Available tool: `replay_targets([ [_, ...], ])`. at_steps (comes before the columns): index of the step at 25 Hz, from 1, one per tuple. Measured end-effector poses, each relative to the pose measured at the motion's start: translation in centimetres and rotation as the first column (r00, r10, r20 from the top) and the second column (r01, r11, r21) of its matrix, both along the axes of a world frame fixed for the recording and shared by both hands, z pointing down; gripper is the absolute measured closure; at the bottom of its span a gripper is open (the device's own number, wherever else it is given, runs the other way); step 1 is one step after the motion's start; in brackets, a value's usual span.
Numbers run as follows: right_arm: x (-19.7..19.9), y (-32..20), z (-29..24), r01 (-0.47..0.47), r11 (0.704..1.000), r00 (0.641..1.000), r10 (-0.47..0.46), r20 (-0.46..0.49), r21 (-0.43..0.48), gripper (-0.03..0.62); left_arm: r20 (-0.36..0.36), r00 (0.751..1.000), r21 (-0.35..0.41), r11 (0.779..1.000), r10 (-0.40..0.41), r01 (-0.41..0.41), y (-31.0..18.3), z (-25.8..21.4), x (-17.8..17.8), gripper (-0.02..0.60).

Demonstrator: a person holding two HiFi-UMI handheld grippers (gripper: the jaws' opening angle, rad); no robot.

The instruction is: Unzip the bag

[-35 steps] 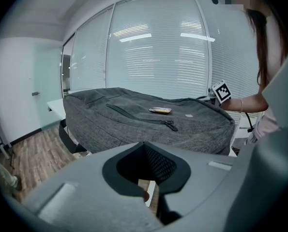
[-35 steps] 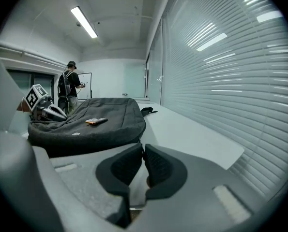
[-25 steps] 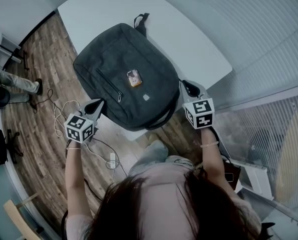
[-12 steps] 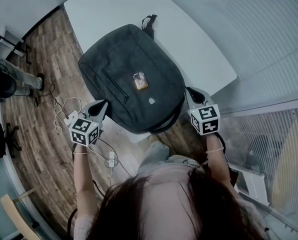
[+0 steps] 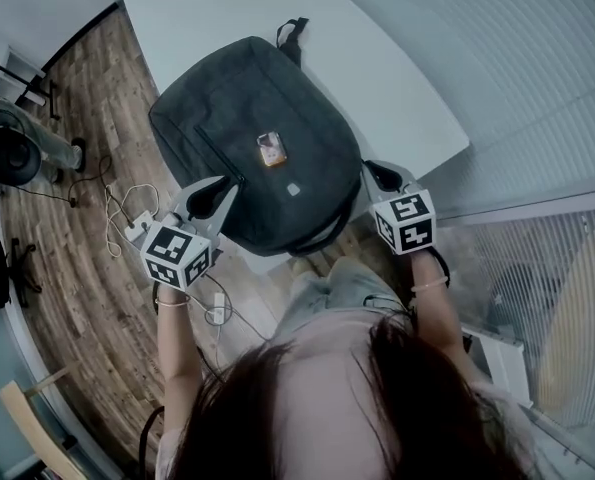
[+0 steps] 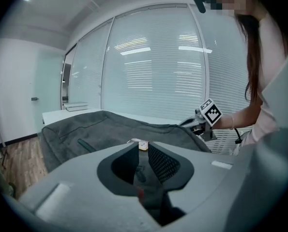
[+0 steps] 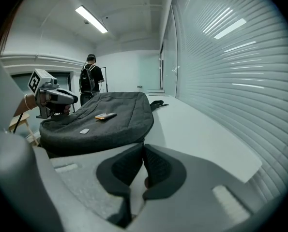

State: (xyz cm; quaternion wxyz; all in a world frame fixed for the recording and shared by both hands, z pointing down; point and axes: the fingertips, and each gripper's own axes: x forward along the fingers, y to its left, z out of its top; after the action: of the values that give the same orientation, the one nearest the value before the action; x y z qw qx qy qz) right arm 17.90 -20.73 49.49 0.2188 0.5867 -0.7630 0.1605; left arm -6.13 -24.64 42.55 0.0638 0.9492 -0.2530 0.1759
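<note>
A dark grey backpack lies flat on the white table, with an orange tag on its front and a slanted pocket zipper. My left gripper hovers over the bag's near-left edge. Its jaws have just been opening and nothing is between them; in the left gripper view the bag lies beyond them. My right gripper sits at the bag's near-right corner. In the right gripper view its pads meet with nothing visible between them, and the bag lies ahead to the left.
The table's near edge runs just under the bag. On the wooden floor to the left lie cables and a power strip. Window blinds line the right side. A person with a backpack stands far off.
My left gripper has risen and moved in over the bag's edge, and its jaws have gone from shut to open. The right gripper has stayed put.
</note>
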Motion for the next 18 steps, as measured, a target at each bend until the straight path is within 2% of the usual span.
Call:
replay_targets([
  [6, 0.2, 0.1, -0.6, 0.035, 0.999, 0.998, -0.035, 0.053, -0.011, 0.583, -0.026, 0.998, -0.021, 0.999, 0.050, -0.050, 1.2, -1.3, 5.7, 0.502],
  [18, 0.7, -0.4, 0.0, 0.199, 0.980, 0.977, -0.197, 0.085, -0.014, 0.582, 0.041, 0.999, -0.081, 0.996, 0.035, -0.031, 3.5, -1.0, 12.6, 0.484],
])
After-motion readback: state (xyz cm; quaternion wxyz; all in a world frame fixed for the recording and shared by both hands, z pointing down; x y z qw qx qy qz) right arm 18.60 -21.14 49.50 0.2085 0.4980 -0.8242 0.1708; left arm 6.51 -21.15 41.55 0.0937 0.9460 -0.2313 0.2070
